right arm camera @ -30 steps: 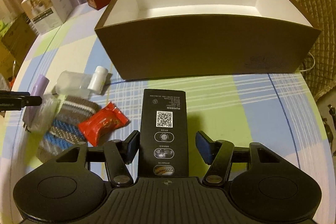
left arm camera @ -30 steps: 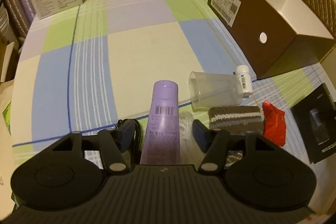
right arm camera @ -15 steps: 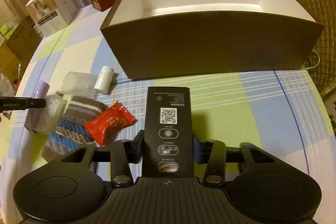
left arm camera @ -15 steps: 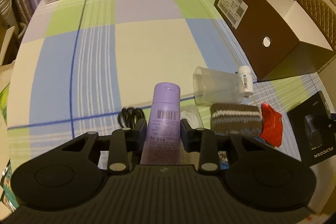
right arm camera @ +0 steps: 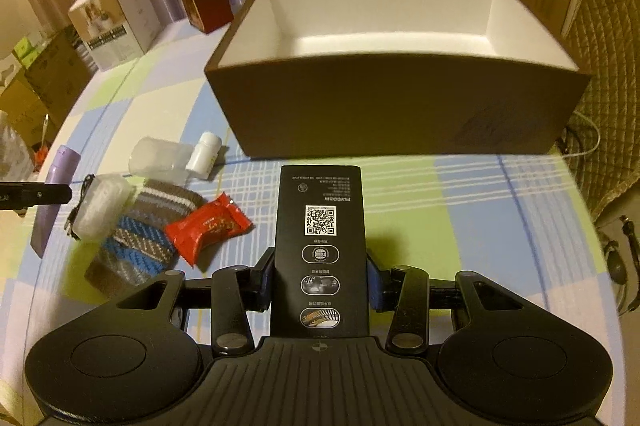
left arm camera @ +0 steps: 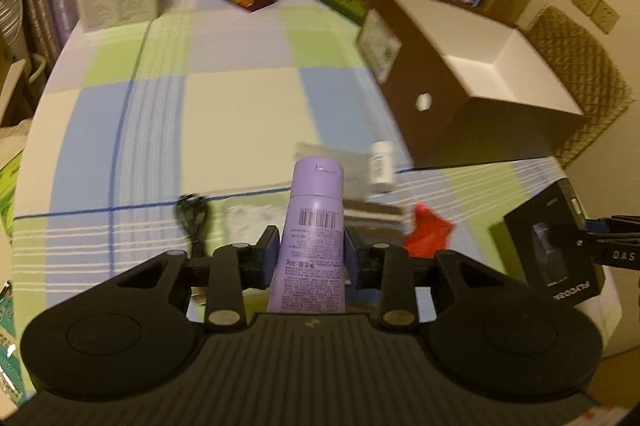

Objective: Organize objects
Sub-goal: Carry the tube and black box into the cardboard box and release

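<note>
A: What has each hand got?

B: The left tongs (left arm camera: 307, 254) are clamped on the lilac plastic squeeze tube (left arm camera: 312, 238), pads at its mid-body, the cap end pointing far. The right tongs (right arm camera: 320, 282) are closed on the flat black cardboard carton (right arm camera: 321, 250), pressing its two long edges, near the near end. Both seem lifted off the checked tabletop (right arm camera: 420, 210).

A: How will they handle?

B: I'd judge the tube light and soft, so a hard squeeze dents it, and its skin looks smooth, so it could slip. The carton looks light and stiff along its edges, and that is the right place to hold it.

A: Where do they go?

B: Probably the brown open box with the white lining (right arm camera: 400, 98), at the far side, empty as far as I can see.

A: What remains?

B: At the left lie a clear plastic cup (right arm camera: 160, 156), a small white bottle (right arm camera: 205, 155), a striped knitted piece (right arm camera: 152, 226) and a red foil packet (right arm camera: 208, 226).
</note>
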`<action>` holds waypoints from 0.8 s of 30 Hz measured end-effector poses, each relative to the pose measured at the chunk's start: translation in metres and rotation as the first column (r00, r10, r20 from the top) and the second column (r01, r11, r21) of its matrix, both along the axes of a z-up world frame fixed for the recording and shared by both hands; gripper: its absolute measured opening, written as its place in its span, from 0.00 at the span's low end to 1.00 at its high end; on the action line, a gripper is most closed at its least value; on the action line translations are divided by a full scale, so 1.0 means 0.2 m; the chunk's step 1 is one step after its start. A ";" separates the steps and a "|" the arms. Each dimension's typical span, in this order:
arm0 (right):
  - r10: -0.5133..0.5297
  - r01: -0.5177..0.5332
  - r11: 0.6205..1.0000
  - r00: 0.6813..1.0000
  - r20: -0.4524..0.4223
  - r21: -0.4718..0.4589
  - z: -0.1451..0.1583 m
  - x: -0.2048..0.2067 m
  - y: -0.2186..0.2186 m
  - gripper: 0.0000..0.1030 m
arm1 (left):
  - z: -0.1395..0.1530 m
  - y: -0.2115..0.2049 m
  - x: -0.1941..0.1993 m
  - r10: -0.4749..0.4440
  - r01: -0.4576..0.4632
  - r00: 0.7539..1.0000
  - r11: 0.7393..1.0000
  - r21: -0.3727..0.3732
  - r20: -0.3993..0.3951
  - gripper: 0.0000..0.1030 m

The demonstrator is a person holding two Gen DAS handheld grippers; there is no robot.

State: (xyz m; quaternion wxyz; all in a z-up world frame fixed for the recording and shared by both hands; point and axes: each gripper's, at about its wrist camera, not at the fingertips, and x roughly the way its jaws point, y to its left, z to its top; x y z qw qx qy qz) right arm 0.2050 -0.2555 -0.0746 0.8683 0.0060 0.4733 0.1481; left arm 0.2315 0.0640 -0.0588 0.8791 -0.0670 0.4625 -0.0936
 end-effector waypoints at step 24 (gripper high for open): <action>0.081 -0.100 0.993 0.963 0.258 0.063 0.57 0.47 -0.43 0.39 | 0.40 -0.80 0.46 -0.146 0.143 0.973 0.989 0.029 0.178 0.28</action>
